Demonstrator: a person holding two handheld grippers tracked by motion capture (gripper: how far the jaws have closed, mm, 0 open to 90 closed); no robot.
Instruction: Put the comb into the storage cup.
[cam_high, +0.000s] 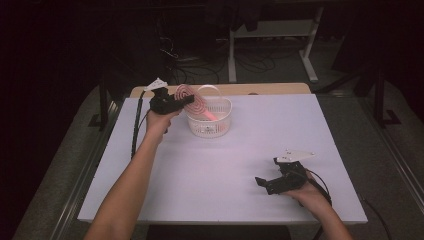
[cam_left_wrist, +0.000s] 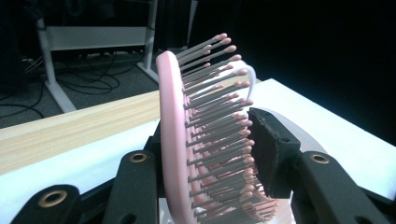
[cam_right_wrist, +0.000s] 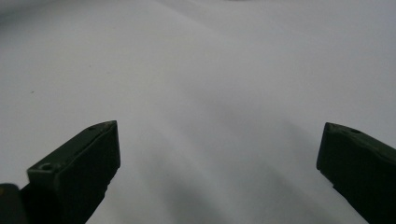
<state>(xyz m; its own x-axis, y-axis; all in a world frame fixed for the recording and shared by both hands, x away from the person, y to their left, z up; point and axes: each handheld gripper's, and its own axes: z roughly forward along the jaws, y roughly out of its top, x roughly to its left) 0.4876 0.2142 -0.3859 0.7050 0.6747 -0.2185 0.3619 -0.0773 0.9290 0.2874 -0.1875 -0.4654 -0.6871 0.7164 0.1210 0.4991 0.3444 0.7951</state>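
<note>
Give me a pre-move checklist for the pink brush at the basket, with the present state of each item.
1. Pink hairbrush sits between the jaws of the left gripper: ok.
2. Pads press firmly on the brush: cannot tell; the right-hand pad meets the bristle tips, but the other side is hidden behind the brush back.
3. Brush is over the white basket: ok, its handle end reaches down inside.
4. Basket handle is raised behind the brush and could snag it: not ok.
5. Right gripper is out of the way: ok, it is near the front edge of the white table, jaws wide apart with nothing between them.
</note>
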